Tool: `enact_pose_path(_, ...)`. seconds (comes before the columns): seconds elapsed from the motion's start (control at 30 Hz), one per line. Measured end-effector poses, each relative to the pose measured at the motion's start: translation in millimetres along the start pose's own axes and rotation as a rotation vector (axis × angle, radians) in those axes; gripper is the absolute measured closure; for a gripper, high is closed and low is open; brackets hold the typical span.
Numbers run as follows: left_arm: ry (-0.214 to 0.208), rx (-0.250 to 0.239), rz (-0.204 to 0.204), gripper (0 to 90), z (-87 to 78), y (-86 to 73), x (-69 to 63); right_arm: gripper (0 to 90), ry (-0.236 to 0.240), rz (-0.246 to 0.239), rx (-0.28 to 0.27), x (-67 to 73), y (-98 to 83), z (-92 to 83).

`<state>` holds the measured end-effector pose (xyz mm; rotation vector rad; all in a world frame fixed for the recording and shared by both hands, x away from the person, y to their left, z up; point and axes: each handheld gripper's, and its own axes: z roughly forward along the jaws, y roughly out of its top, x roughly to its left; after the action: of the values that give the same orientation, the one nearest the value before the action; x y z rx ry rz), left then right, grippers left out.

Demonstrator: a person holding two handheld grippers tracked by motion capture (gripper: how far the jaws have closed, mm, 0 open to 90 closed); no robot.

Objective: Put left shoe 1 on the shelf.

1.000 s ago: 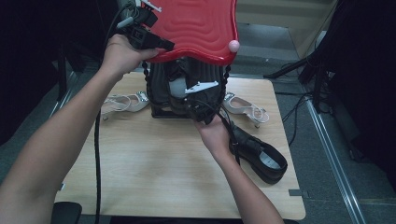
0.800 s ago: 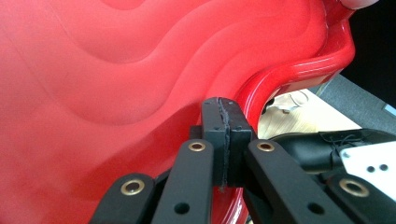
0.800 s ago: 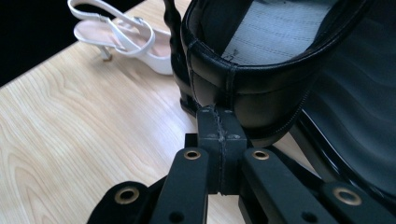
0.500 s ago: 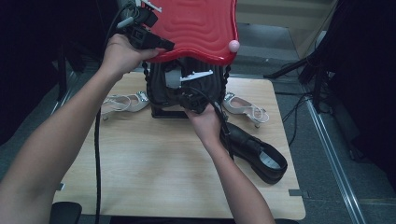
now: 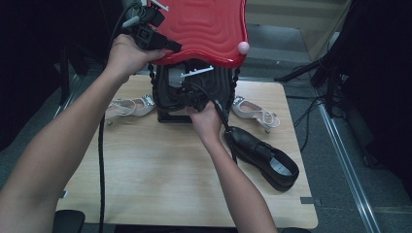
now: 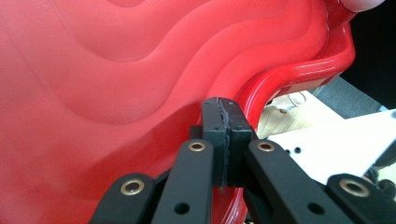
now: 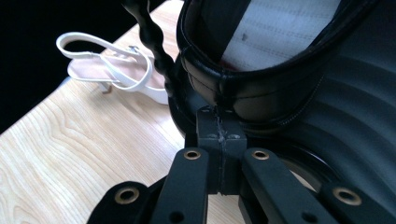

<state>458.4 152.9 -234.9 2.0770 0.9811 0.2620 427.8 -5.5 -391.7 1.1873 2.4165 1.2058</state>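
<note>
left tongs (image 5: 167,46): jaws pinched together on the rim of the red lid (image 5: 204,29), propping it up.
right tongs (image 7: 219,123): jaws closed on the collar of a black shoe (image 7: 261,70), at the mouth of the black case (image 5: 194,92) on the table (image 5: 145,170).
risk 1: rim grip is thin; a slip drops the lid onto the right hand (image 5: 206,119).
risk 2: shoe catches the case edge and twists free.
risk 3: case shoves the white sandal (image 5: 128,107) just beside it.

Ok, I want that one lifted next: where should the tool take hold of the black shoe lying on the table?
Probably the collar rim of the black shoe, near the heel, coming down from above. It lies sole-down with its opening facing up, so one jaw can slip inside and the other stay outside. The rounded toe offers no edge to pinch.
</note>
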Motion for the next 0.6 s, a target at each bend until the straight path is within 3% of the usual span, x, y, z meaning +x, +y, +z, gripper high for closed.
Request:
enact_pose_path(0.07,0.002,0.002,0.014,90.0,-0.6,-0.6,-0.3,90.0,0.003,-0.009,-0.008,1.0,-2.3,-0.3)
enact_pose_path(0.33,-0.015,0.003,-0.010,89.6,-3.4,1.1,1.6,90.0,0.056,-0.027,-0.018,6.9,-17.6,-12.0)
enact_pose_path(0.4,-0.051,-0.016,-0.036,83.5,-7.5,2.2,1.4,87.7,0.078,-0.024,-0.025,7.7,-21.3,-16.6)
enact_pose_path(0.47,-0.059,-0.013,-0.024,78.9,-11.8,2.7,-2.4,84.1,0.089,-0.033,-0.028,8.4,-24.5,-20.7)
enact_pose_path(0.53,-0.065,-0.007,0.014,75.4,-16.2,1.5,-8.7,79.2,0.103,-0.044,-0.022,8.7,-27.4,-25.0)
enact_pose_path(0.6,-0.066,0.003,0.038,68.8,-20.3,-1.2,-15.4,72.0,0.140,-0.085,-0.035,6.9,-32.5,-29.1)
